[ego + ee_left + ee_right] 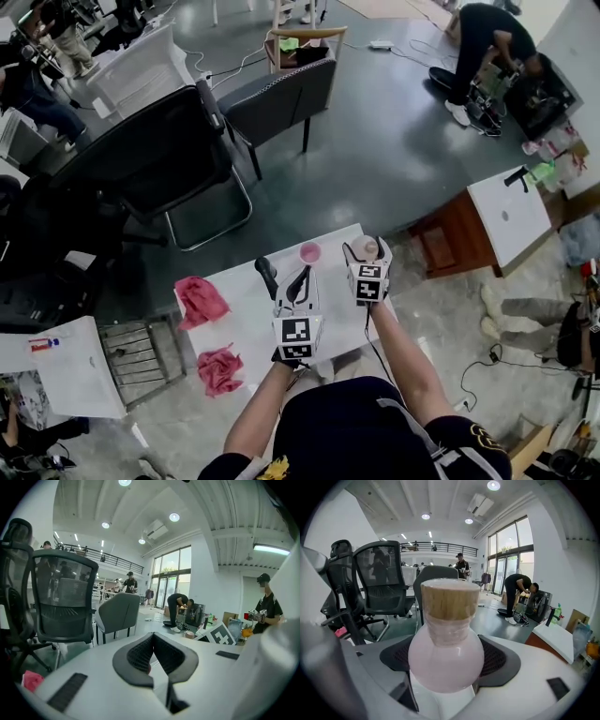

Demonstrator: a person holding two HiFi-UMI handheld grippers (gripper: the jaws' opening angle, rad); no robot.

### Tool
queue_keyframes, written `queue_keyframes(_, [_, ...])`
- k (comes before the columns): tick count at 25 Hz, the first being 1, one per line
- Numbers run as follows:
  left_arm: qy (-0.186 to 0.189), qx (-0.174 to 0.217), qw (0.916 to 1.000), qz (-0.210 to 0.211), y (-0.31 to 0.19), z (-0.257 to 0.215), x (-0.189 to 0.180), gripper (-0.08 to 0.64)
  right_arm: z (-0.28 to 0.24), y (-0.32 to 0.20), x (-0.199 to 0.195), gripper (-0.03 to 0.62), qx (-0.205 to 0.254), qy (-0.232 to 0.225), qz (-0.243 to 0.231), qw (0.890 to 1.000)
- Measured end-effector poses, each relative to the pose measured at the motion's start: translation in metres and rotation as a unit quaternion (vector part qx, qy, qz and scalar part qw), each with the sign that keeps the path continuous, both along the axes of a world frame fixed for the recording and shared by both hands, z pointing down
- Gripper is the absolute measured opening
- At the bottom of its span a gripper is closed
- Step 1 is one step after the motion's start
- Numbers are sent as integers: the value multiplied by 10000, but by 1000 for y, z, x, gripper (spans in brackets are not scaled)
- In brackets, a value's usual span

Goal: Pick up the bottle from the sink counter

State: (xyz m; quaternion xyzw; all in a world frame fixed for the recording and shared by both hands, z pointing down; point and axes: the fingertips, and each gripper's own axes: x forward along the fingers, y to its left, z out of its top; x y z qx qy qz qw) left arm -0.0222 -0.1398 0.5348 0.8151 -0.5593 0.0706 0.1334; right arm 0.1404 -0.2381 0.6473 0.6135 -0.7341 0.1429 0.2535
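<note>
The round pale pink glass bottle [446, 653], stoppered with a stubby cork-coloured plug, sits upright between the two dark ridged pads of the right hand-held gripper [367, 255], which is clamped on the bulb from both sides. From above, the bottle is over the far right corner of the white tabletop [246, 319]; whether its base touches the surface I cannot tell. Just to the left, the left hand-held gripper [153, 641] is held over the middle of the tabletop with its jaws drawn together until the pads meet, nothing visible between them. Ahead of it, near the far edge, lies a small round pink object [310, 253], and beside that, further left, stands a short black spout-like post [266, 274]. Two crumpled pink cloths lie on the left part of the tabletop, one [202, 300] near the left edge and one [219, 367] closer to the person. Both of the person's forearms are bare and reach forward from a dark shirt. Beyond the tabletop, on the grey floor, stand a black mesh office chair [159, 159] and a grey padded chair [281, 98]. To the right is a white-topped cabinet with a brown side [506, 216], and further off a person in dark clothes [487, 47] bends over some equipment.
</note>
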Motion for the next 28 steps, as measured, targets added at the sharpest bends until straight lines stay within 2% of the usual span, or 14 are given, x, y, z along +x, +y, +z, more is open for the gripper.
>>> queue_keyframes(5, [112, 69, 9999, -12, 2, -10, -7, 18, -17, 14, -2, 413, 29, -91, 11, 10000])
queue_keyframes(12, [78, 229, 9997, 59, 11, -32, -15, 18, -43, 28, -17, 413, 159, -48, -220, 9996])
queue_keyframes(28, [-171, 436, 9985, 290, 54, -60, -43, 18, -80, 55, -46, 413, 378, 0, -356, 9986])
